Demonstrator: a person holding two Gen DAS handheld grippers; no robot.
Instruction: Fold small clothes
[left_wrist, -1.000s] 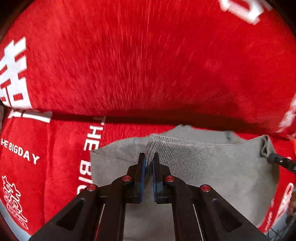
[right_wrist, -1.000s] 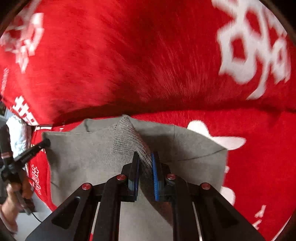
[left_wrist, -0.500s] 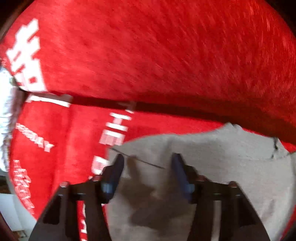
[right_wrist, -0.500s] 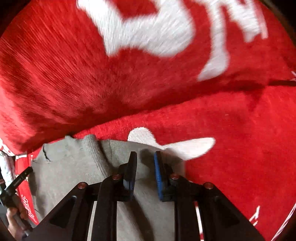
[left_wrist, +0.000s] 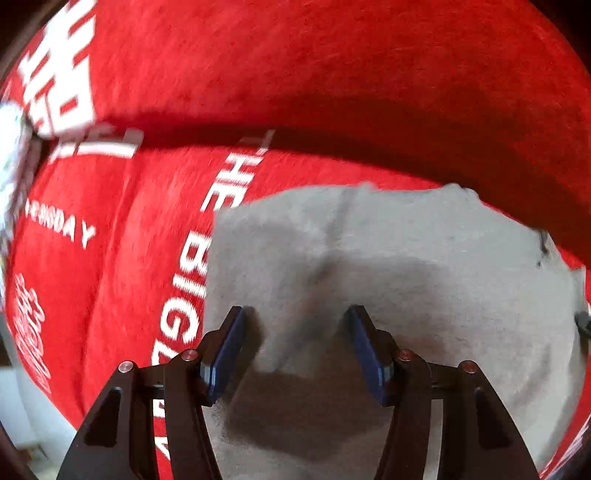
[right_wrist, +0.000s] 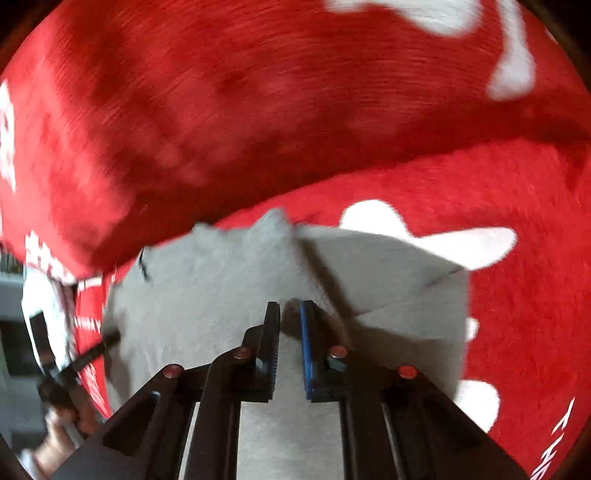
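A red plush blanket (left_wrist: 332, 74) with white lettering covers the surface and rises in a thick fold behind. On it lies a small grey garment (left_wrist: 406, 266), spread mostly flat. My left gripper (left_wrist: 295, 343) hovers over it, fingers spread wide, holding nothing. My right gripper (right_wrist: 290, 332) sits over the same grey cloth, fingers narrowly parted with nothing between them.

Small grey knit garment (left_wrist: 388, 258) lies folded and mostly flat on red plush fabric, one ridge of cloth raised near its far edge (right_wrist: 280, 236).
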